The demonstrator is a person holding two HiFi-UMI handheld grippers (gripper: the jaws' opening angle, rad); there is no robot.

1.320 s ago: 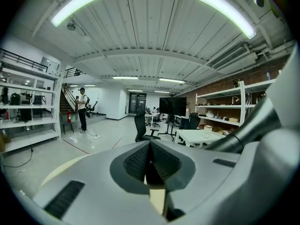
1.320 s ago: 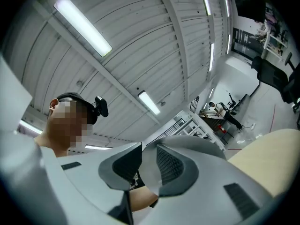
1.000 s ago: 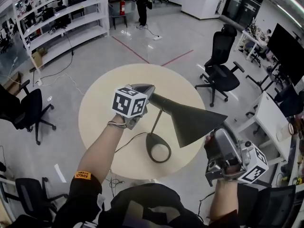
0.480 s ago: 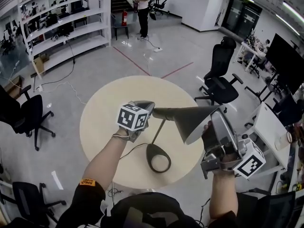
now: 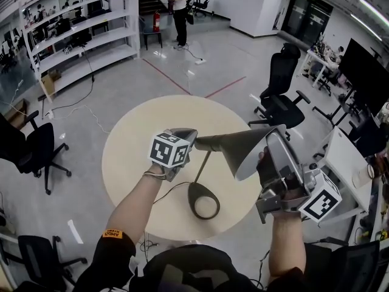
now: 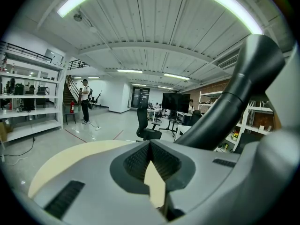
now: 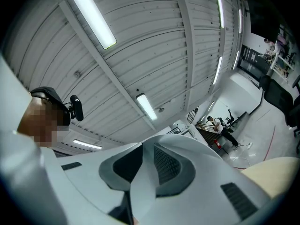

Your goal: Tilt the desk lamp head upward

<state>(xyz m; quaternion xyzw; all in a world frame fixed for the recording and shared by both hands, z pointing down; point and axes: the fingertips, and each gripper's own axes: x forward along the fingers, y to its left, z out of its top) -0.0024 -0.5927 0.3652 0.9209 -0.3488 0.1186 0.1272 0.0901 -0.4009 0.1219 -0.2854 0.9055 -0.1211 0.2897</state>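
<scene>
The right tool [image 5: 271,146] is clenched on the rim of the desk lamp's head [image 5: 234,145]. In the right gripper view a thin pale sheet of that rim stands between the two jaws [image 7: 140,177], with ceiling lights behind. A second ago the cone sloped down toward the right and this tool sat lower. Now the cone lies about level across the round table [image 5: 130,145], its mouth lifted and its pale inside showing. Since half a second ago the rise is slight.

The left tool [image 5: 183,136] has kept its place at the narrow rear end of the head, above the thin stem [image 5: 203,165]. Its jaws [image 6: 151,149] are closed to a thin wedge, and the dark neck [image 6: 234,102] runs up to the right from them. The base [image 5: 203,201] sits flat on the table, as before.
</scene>
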